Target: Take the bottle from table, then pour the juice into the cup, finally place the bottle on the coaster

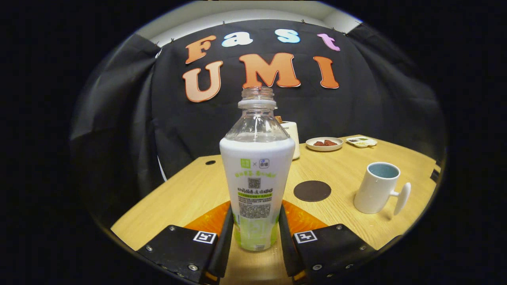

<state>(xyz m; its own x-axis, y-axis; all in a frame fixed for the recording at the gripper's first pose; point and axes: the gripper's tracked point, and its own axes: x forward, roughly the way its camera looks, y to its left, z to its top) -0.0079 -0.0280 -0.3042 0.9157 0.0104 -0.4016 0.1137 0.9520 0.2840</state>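
Two fingers (228, 233) flank the bottle (256, 174) low on its body — your gripper (254, 233) has one on each side of the labelled lower part, and both inner faces appear to lie against the wrap, so you are clamped on the bottle. It stands upright on the wooden table (186, 198), with its base resting on the tabletop between the fingers. Its cap is off: the clear threaded neck is open at the top, and the clear shoulder above the white label shows no liquid, so the fill level sits at or below the edge of the wrap.

Beyond your fingers and to the right of the bottle lies the coaster (312, 190), a dark round disc flat on the table, apart from everything else. Further right stands the cup (377, 188), a white mug, upright, with a flat disc-shaped handle pointing away from the bottle. Its inside looks pale blue — you cannot tell from here whether there is anything in it.

At the far side of the table you have a small plate (324, 144) with brownish pieces on it, a shallow divided dish (361, 141) just beside that, and a white container (292, 136) partly hidden behind the bottle's shoulder.
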